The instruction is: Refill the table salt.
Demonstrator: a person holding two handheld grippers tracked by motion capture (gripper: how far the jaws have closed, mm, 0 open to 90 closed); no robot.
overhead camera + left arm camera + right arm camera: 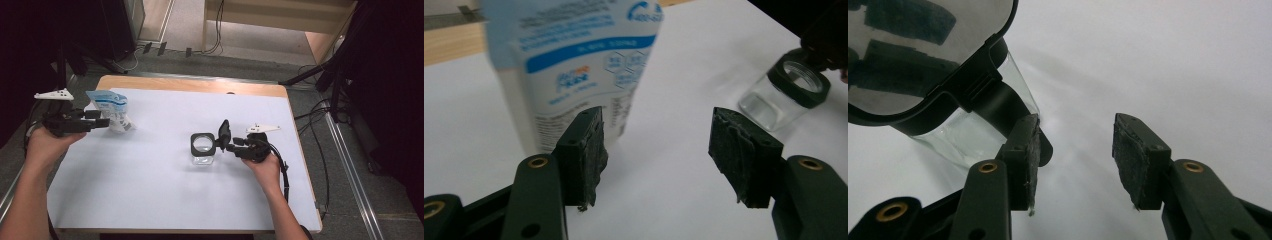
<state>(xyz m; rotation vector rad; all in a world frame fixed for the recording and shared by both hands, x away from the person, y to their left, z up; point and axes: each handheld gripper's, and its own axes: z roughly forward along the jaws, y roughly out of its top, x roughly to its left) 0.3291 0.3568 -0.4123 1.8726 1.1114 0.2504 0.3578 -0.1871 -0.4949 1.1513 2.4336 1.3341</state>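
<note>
I take the glass jar [203, 151] as my landmark; it stands near the middle of the white worktop [150, 190], its black flip lid [224, 132] swung up on the right side. My right hand-held gripper [226, 142] sits just to the right of the jar at that lid, jaws apart with nothing between the pads. Well to the left of the jar, the blue-and-white pouch [111, 110] stands upright near the far-left corner. My left hand-held gripper [656, 145] hangs just in front of it, released, the pouch beside one pad and not gripped.

The pouch looks light, soft and crinkly, likely to buckle or slip, so I would pinch it across the flat upper body below the seal. The jar is rigid, smooth and breakable; I judge it tips easily if nudged at the lid, so the black collar is the safer hold.

Nothing lies on the sheet between pouch and jar.
</note>
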